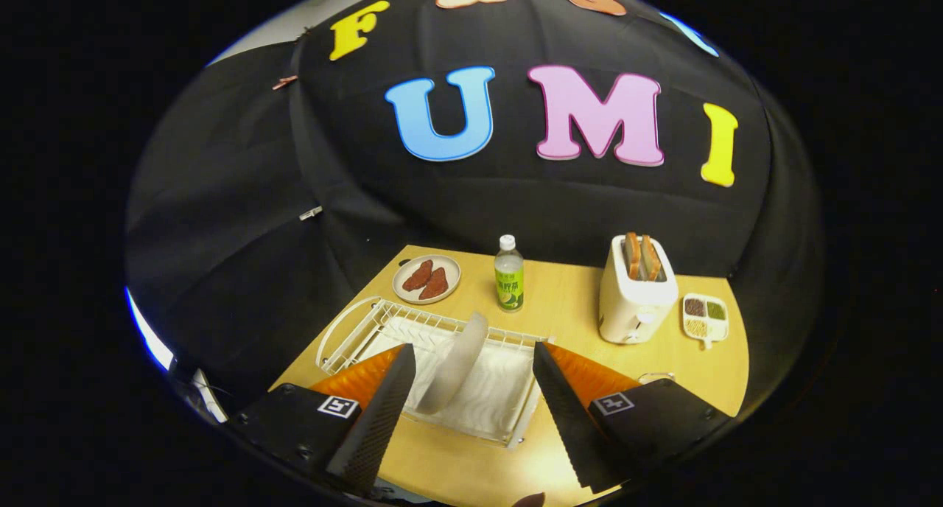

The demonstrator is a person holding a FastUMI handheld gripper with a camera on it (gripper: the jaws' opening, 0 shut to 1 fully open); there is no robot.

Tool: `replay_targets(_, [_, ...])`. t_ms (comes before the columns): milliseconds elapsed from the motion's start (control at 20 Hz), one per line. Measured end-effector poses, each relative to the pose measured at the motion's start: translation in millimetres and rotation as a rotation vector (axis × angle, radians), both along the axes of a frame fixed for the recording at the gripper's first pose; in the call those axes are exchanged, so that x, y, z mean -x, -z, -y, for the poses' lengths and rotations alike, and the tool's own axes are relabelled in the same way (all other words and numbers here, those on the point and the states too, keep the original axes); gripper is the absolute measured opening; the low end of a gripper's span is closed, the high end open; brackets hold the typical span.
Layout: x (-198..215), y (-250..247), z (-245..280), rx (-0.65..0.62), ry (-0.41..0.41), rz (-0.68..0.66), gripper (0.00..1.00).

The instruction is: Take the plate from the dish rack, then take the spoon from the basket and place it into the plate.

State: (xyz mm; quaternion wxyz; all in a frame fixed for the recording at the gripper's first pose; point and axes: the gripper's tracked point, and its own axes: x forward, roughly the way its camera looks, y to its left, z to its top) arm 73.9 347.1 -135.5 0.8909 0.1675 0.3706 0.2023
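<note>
A white plate (pixel 458 361) stands on edge in the white wire dish rack (pixel 353 330) on the wooden table. My gripper (pixel 473 359) hovers above the rack, open, with the plate showing in the gap between the two fingers and still below and ahead of them. Neither finger touches the plate. A small piece of a metal rim (pixel 656 376) peeks out just past the right finger; I cannot tell what it belongs to.
Beyond the rack stand a plate with two brown pieces of food (pixel 426 278), a green-labelled bottle (pixel 509 273), a white toaster (pixel 635 289) with bread in it, and a small divided dish (pixel 705 317) by the table's right edge.
</note>
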Motion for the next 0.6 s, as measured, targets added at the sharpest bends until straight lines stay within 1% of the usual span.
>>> replay_targets(100, [-8, 19, -21, -0.001, 0.032, -0.077, 0.99])
replay_targets(250, [-16, 47, -47, 0.017, 0.05, -0.158, 0.99])
replay_targets(350, [-16, 70, -60, 0.082, 0.046, -0.194, 0.99])
replay_targets(500, [-16, 105, -63, 0.201, 0.061, -0.254, 0.99])
replay_targets(600, [-13, 122, -70, 0.234, 0.064, -0.294, 0.94])
